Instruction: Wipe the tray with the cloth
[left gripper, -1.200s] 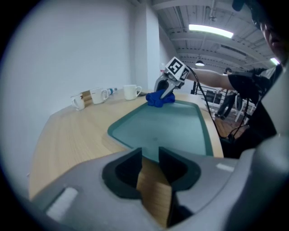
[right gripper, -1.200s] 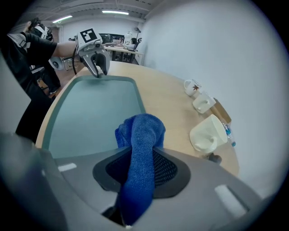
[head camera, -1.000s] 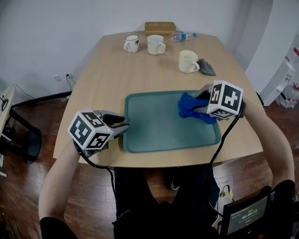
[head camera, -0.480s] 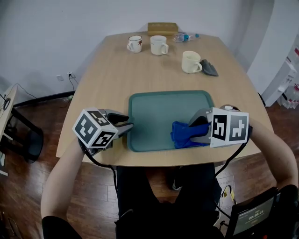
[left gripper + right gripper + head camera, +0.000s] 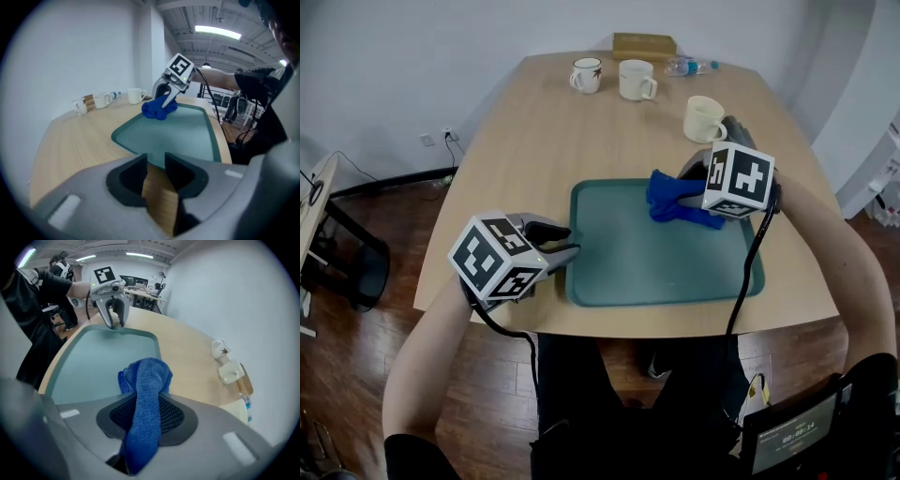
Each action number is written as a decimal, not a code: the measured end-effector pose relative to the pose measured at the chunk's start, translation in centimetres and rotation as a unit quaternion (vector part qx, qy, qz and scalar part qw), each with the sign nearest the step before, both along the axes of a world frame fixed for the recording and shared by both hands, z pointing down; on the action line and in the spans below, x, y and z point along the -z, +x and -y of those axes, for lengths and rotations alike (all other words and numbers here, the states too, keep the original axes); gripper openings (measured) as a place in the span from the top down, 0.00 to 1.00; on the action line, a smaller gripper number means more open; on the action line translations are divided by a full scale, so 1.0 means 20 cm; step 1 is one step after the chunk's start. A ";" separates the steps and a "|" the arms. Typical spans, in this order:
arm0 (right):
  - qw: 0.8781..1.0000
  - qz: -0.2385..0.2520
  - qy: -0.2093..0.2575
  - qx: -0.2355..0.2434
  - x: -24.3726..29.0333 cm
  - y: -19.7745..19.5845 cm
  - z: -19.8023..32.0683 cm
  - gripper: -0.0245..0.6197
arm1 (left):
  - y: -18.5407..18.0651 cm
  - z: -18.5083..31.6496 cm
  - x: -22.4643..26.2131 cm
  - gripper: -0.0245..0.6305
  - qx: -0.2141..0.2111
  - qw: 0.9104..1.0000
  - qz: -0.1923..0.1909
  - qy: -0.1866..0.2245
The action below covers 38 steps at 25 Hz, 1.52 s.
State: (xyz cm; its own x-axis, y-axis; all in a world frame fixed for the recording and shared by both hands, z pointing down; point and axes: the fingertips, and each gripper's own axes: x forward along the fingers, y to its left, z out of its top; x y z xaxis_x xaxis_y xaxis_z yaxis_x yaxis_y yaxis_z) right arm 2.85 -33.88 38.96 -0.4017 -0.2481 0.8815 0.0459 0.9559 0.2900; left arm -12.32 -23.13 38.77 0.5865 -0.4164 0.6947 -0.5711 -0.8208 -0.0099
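A teal tray (image 5: 656, 267) lies on the wooden table near its front edge. My right gripper (image 5: 684, 199) is shut on a blue cloth (image 5: 670, 202), and the bunched cloth rests on the tray's far part, right of centre. In the right gripper view the cloth (image 5: 145, 376) runs up between the jaws of the right gripper (image 5: 145, 399) and hangs over the tray (image 5: 93, 362). My left gripper (image 5: 564, 248) stands at the tray's left rim, open by a narrow gap. The left gripper view shows only bare wood between the jaws of the left gripper (image 5: 155, 161), with the tray (image 5: 178, 136) just beyond.
Three mugs (image 5: 586, 75) (image 5: 637, 80) (image 5: 703, 119) stand at the table's far end, with a wooden box (image 5: 644, 45), a plastic bottle (image 5: 692, 66) and a grey thing (image 5: 739, 127). The table's front edge runs just behind the tray. A black stool (image 5: 356, 267) stands at the left.
My right gripper dragged the cloth from the tray's far right to its near edge, then back up to the far part. The left gripper stayed at the tray's left rim.
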 end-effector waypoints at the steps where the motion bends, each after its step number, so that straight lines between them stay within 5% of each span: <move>1: 1.000 0.002 0.006 -0.007 0.00 -0.01 0.04 0.78 | 0.00 0.00 0.00 0.78 0.000 1.000 -0.001 0.001; 7: 1.000 0.022 -0.001 -0.014 -0.01 -0.01 0.02 0.78 | -0.01 0.01 -0.01 0.78 0.007 1.000 -0.001 -0.001; 19: 0.994 0.033 -0.080 0.066 0.00 -0.09 -0.75 0.78 | 0.00 0.03 -0.01 0.78 0.011 1.000 0.005 -0.005; 24: 0.990 0.021 -0.119 0.076 -0.02 -0.14 -0.86 0.79 | 0.00 0.02 -0.01 0.78 -0.004 1.000 0.002 -0.008; 30: 0.990 0.030 -0.121 0.060 -0.01 -0.17 -0.64 0.79 | -0.01 0.02 -0.01 0.78 -0.011 1.000 -0.001 -0.006; 38: 0.999 0.026 -0.011 -0.018 -0.01 -0.22 -0.04 0.79 | 0.00 0.01 -0.01 0.78 -0.022 1.000 0.002 -0.005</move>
